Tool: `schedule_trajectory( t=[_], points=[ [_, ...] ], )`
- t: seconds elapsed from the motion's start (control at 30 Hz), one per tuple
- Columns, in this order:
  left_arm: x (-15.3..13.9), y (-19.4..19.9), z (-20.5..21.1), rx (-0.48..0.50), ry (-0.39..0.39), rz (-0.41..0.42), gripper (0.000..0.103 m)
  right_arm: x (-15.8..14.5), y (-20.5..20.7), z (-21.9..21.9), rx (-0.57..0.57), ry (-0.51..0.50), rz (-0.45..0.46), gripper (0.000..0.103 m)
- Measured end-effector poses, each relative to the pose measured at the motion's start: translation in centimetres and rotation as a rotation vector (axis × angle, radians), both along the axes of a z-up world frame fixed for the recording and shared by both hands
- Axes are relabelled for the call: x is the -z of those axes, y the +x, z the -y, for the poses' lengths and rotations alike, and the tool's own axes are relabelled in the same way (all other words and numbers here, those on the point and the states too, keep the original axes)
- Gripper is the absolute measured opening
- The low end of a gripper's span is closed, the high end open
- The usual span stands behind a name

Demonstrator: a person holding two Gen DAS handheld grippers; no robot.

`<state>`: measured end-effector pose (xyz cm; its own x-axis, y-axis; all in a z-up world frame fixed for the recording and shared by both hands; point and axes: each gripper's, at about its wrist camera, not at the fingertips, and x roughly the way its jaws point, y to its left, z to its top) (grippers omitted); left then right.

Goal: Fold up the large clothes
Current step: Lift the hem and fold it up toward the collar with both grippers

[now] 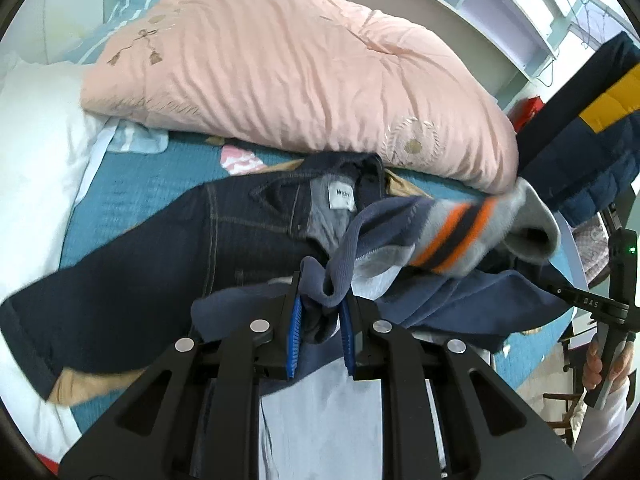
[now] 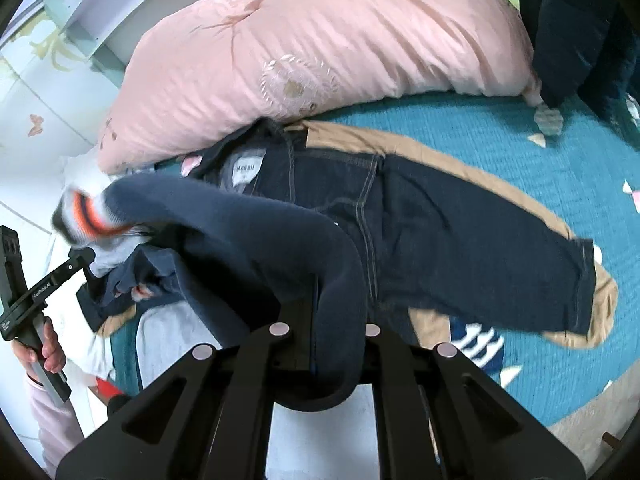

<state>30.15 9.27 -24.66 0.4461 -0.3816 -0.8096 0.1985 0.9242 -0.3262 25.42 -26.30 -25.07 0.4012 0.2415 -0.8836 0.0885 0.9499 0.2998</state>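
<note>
A navy knit sweater point(image 1: 440, 296) with grey and orange striped cuffs point(image 1: 452, 236) hangs between my two grippers above the bed. My left gripper point(image 1: 320, 320) is shut on a bunched ribbed edge of it, between the blue pads point(image 1: 294, 332). My right gripper point(image 2: 336, 320) is shut on the sweater's navy sleeve point(image 2: 248, 240), which drapes over the jaws and hides the fingertips. The striped cuff point(image 2: 86, 216) is blurred at the left. Dark blue jeans point(image 1: 160, 256) lie flat on the bed under the sweater, also in the right wrist view point(image 2: 460, 232).
A pink quilt point(image 1: 288, 76) is piled at the back of the teal bedspread point(image 2: 520, 152). Tan trousers point(image 2: 440, 156) lie under the jeans. A white pillow point(image 1: 36, 152) lies at the left. A navy and yellow jacket point(image 1: 600, 112) hangs at the right.
</note>
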Motion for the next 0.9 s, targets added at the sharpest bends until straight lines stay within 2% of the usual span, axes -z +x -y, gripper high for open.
schedule_trajectory(
  t=[0.27,0.5,0.57,0.7,0.8,0.9],
  points=[
    [1.5,-8.3,-2.0,0.008,-0.018,-0.030,0.016,2.1,-6.4,-0.9,-0.017,0.026,-0.052,0.005],
    [8.1,-15.2,-2.4,0.045,0.025,-0.166,0.017,6.9,-10.0,-1.0,0.005,0.044,-0.156,0.005],
    [9.6,-16.6,-2.3,0.057,0.052,-0.180,0.017,8.4,-10.6,-0.6,0.026,0.064,-0.189,0.005],
    [11.3,-18.5,-2.4,0.077,0.069,-0.181,0.017,9.8,-11.4,-0.8,0.016,0.029,-0.208,0.005],
    [11.1,-19.5,-2.8,0.075,0.051,-0.180,0.017,10.3,-11.9,-1.4,-0.015,-0.025,-0.215,0.005],
    [10.9,-20.6,-2.7,0.081,0.066,-0.180,0.017,10.5,-12.4,-2.1,-0.047,-0.083,-0.225,0.005]
  ],
)
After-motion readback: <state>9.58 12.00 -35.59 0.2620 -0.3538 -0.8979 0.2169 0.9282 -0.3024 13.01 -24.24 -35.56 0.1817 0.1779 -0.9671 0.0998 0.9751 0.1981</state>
